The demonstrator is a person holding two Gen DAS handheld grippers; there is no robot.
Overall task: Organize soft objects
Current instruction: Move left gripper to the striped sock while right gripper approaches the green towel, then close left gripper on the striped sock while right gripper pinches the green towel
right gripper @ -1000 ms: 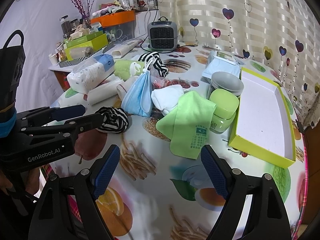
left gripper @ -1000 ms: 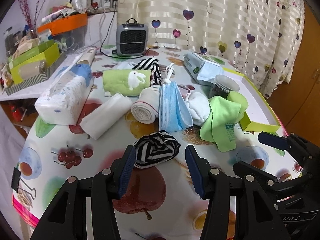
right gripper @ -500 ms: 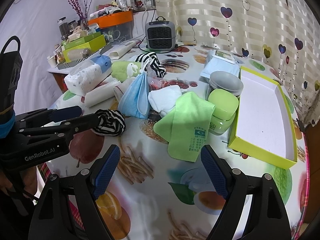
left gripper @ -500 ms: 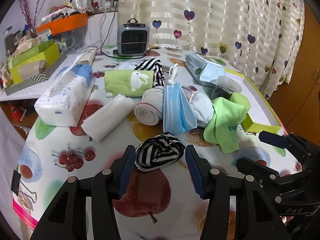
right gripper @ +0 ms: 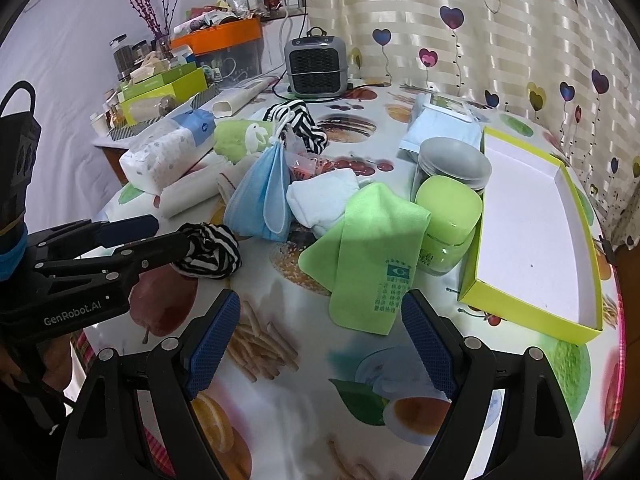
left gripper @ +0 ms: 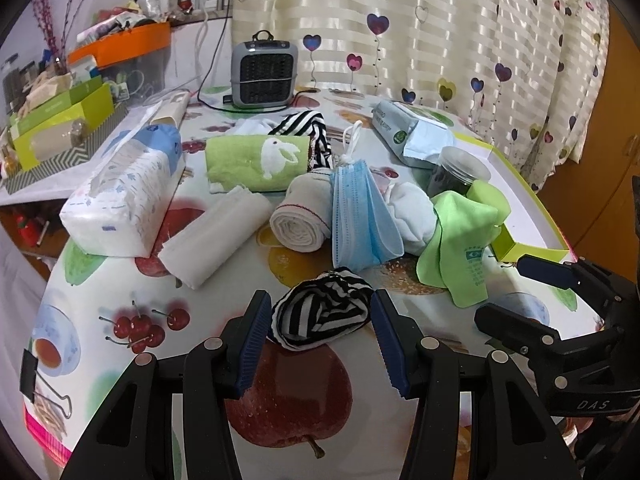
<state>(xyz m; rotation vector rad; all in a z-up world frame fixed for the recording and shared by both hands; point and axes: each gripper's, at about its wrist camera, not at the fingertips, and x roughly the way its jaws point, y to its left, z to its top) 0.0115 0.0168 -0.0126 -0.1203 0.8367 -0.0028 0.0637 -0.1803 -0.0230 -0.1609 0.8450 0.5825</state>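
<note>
A black-and-white striped sock bundle [left gripper: 322, 314] lies on the fruit-print tablecloth between the open fingers of my left gripper [left gripper: 320, 340], not clamped; it also shows in the right wrist view [right gripper: 210, 250]. Behind it lie a blue face mask [left gripper: 360, 220], a rolled white cloth [left gripper: 298, 222], a white sock [left gripper: 412, 214], a green cloth [right gripper: 368, 256] and a green rabbit towel [left gripper: 258, 160]. My right gripper [right gripper: 320, 344] is open and empty, just short of the green cloth. An empty yellow-green box [right gripper: 532, 240] lies to the right.
A tissue pack [left gripper: 124, 196], a folded white cloth [left gripper: 216, 236], a small grey heater [left gripper: 264, 74], a wipes pack [left gripper: 408, 134], a grey-lidded jar [right gripper: 454, 166] and a green jar [right gripper: 446, 222] stand on the table. A cluttered side shelf [left gripper: 60, 120] is at left.
My left gripper has moved forward, so the striped sock bundle now sits between its fingers. My right gripper has edged closer to the green cloth. Both stay open.
</note>
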